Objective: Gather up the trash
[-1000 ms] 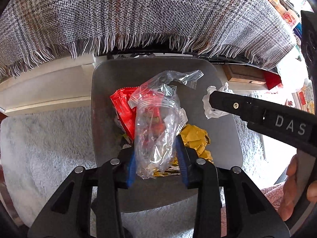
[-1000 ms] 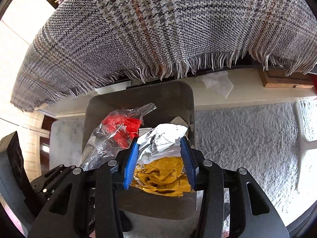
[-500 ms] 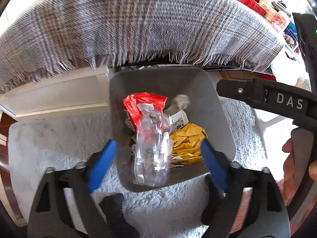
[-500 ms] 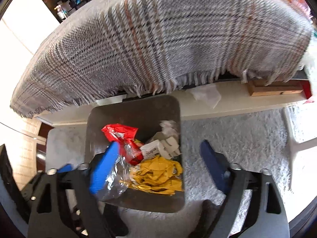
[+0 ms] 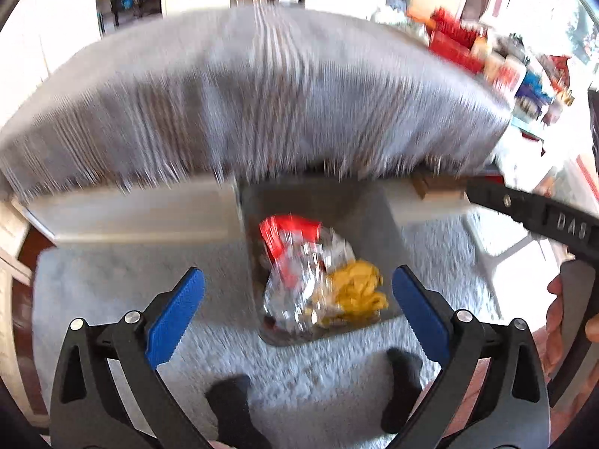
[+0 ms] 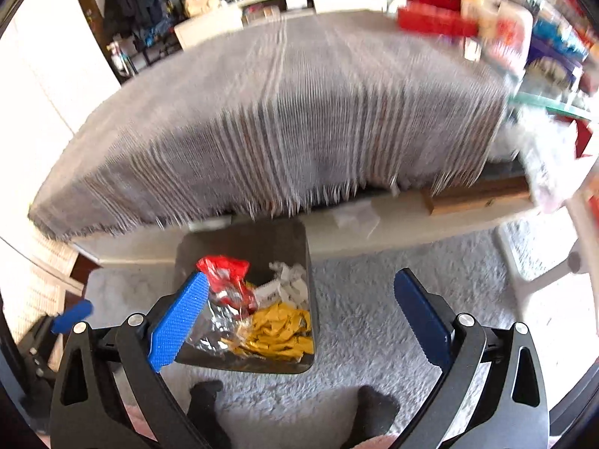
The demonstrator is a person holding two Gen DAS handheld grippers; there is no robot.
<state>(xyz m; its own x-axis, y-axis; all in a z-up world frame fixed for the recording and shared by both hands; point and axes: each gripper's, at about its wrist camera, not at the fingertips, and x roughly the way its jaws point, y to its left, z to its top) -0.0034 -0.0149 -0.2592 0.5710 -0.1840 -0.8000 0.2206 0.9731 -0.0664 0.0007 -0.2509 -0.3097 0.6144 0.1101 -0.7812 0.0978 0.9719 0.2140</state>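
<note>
A grey bin (image 5: pixel 318 202) stands on the rug, holding a red wrapper (image 5: pixel 288 232), a clear plastic bag (image 5: pixel 295 299) and a yellow wrapper (image 5: pixel 355 292). My left gripper (image 5: pixel 297 277) hangs above it, its jaws opening wide with nothing between them. In the right wrist view the bin (image 6: pixel 243 239) also shows crumpled white paper (image 6: pixel 288 280) beside the red wrapper (image 6: pixel 224 273) and yellow wrapper (image 6: pixel 280 333). My right gripper (image 6: pixel 301 277) is above and to the right of the bin, its jaws opening and holding nothing. Both views are motion-blurred.
A fringed grey plaid blanket (image 5: pixel 262 93) overhangs a low table behind the bin. A white tissue (image 6: pixel 355 217) and a wooden box (image 6: pixel 479 194) lie on the ledge beneath it. A fluffy pale rug (image 6: pixel 374 318) covers the floor. A person's dark-socked feet (image 6: pixel 204 393) stand close.
Both grippers went from shut to wide open: the left let go of the clear bag, the right of the white paper, both now in the bin. Both grippers rose away.
</note>
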